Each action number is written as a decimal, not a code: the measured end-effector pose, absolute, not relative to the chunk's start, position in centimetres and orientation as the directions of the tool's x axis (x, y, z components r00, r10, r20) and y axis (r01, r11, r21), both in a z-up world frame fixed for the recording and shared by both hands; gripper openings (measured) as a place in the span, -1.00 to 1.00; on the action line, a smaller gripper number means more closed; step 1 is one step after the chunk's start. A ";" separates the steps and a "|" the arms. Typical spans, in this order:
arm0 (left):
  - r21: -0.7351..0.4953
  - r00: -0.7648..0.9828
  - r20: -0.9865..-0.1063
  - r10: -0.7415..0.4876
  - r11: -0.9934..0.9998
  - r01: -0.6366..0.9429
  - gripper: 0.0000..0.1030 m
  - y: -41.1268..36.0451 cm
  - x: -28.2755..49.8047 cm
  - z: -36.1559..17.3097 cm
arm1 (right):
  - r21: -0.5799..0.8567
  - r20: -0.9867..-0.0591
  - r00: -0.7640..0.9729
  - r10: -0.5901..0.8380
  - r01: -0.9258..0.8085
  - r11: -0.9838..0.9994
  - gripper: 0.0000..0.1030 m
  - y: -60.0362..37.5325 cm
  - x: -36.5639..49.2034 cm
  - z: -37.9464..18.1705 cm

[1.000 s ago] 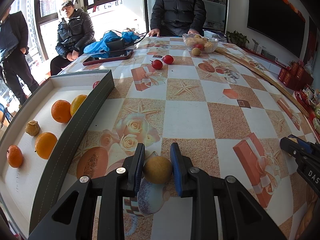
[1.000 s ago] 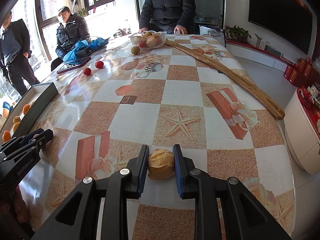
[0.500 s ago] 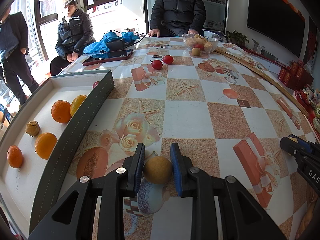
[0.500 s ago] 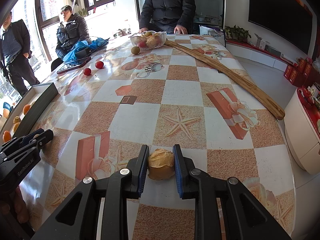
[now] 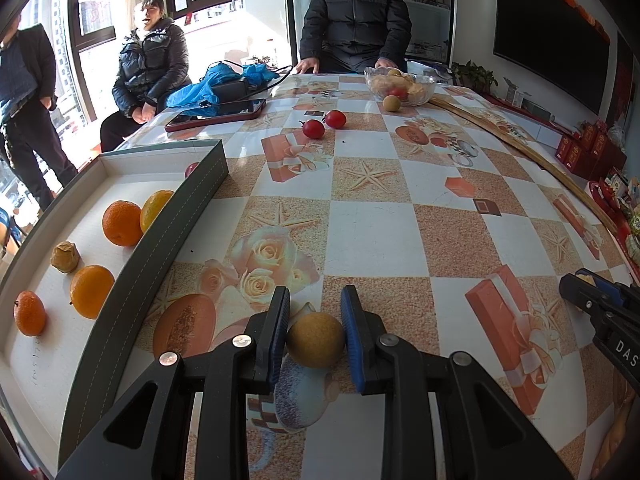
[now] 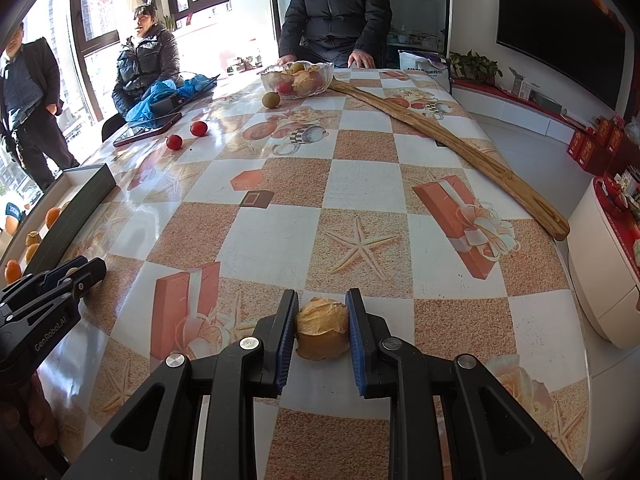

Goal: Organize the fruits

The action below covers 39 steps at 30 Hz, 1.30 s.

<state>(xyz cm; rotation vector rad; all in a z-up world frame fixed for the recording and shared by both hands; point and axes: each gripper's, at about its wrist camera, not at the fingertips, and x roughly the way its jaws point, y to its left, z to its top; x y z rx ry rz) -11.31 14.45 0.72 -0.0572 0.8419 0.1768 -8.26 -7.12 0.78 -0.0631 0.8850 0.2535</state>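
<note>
Nothing has moved; our left gripper (image 5: pixel 315 322) clamps the firm round fruit (image 5: pixel 315 345) near the tray (image 5: pixel 168 236); our right gripper (image 6: pixel 322 316) pinches the papery, crushable husked fruit (image 6: pixel 322 334) midway; we judge light pressure suffices.

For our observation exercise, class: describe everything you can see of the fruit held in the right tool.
The husked fruit is small and roundish, tan-yellow, wrapped in a dry, papery, wrinkled husk that looks crumpled on top and smoother, more golden below. It sits between the blue-padded fingers of the right tool, which press it on both sides. It appears intact. Below it lies the patterned tablecloth; whether it rests on the cloth or is lifted just above cannot be told.
</note>
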 end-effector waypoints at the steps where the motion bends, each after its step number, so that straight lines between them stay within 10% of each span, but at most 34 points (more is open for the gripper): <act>1: 0.019 0.652 -0.746 0.133 0.984 -0.178 -0.44 14.5 -11.3 0.7 | 0.044 -0.773 0.606 0.189 -0.246 0.968 -0.51 -7.0 -8.3 0.8; 39: -0.080 0.668 -0.743 0.048 0.984 -0.159 -0.44 15.1 -11.5 1.0 | 0.169 -0.751 0.605 0.264 -0.210 0.963 -0.50 -8.8 -8.2 0.9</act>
